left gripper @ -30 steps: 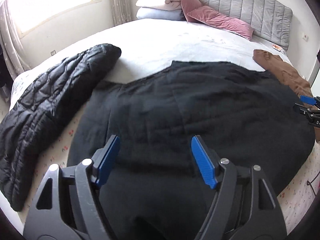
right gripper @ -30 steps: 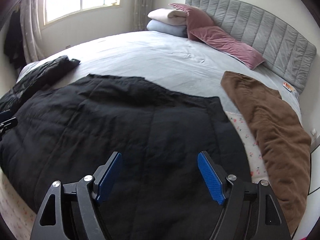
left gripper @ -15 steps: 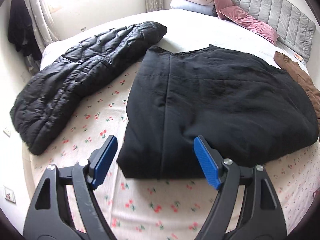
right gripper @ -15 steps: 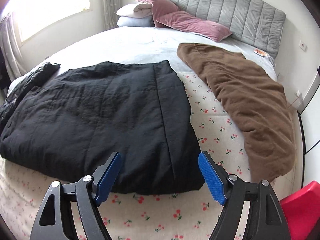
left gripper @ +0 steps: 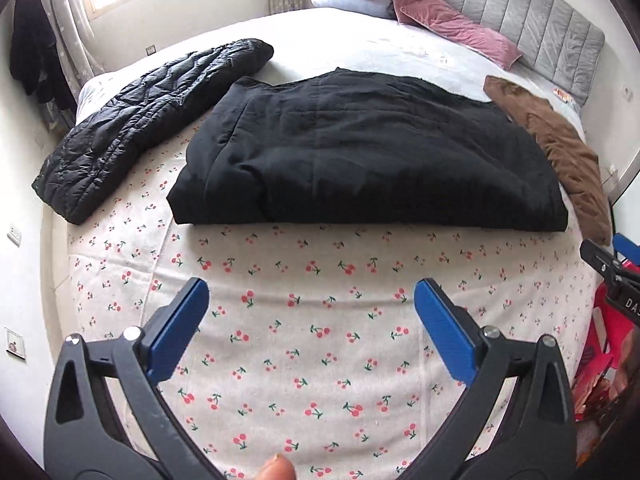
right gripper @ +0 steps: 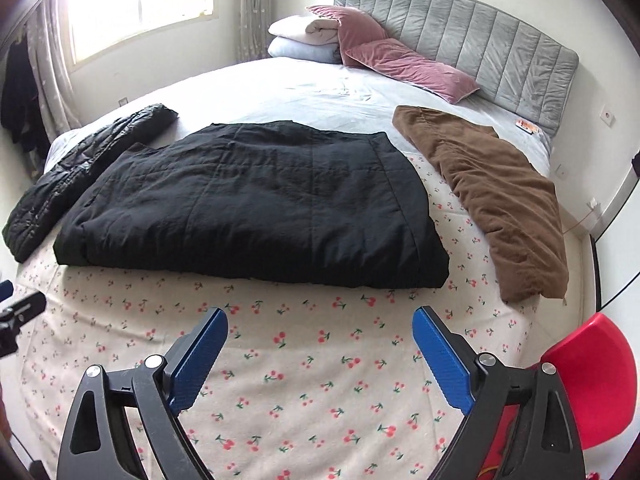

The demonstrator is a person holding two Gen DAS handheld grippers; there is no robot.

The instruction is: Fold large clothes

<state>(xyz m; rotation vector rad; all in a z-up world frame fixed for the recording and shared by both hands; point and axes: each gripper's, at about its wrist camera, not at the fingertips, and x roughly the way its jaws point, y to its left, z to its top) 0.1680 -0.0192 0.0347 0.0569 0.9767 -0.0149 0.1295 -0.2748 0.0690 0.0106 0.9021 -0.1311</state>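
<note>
A large black padded garment (left gripper: pixel 360 152) lies folded into a thick rectangle on the cherry-print sheet (left gripper: pixel 320 320); it also shows in the right wrist view (right gripper: pixel 248 204). My left gripper (left gripper: pixel 310 320) is open and empty, above the sheet, well short of the garment's near edge. My right gripper (right gripper: pixel 318 344) is open and empty, likewise back from the garment. The right gripper's tip shows at the right edge of the left wrist view (left gripper: pixel 612 268). The left gripper's tip shows at the left edge of the right wrist view (right gripper: pixel 16 312).
A black quilted puffer jacket (left gripper: pixel 132 120) lies left of the folded garment. A brown garment (right gripper: pixel 492 200) lies to its right. Pink pillows (right gripper: pixel 400 64) and folded bedding (right gripper: pixel 304 40) sit by the grey headboard (right gripper: pixel 480 40). A red chair (right gripper: pixel 592 380) stands at the bed's right corner.
Both grippers have pulled back from over the black garment toward the foot of the bed. The garment now lies farther off, with bare cherry sheet under both grippers.
</note>
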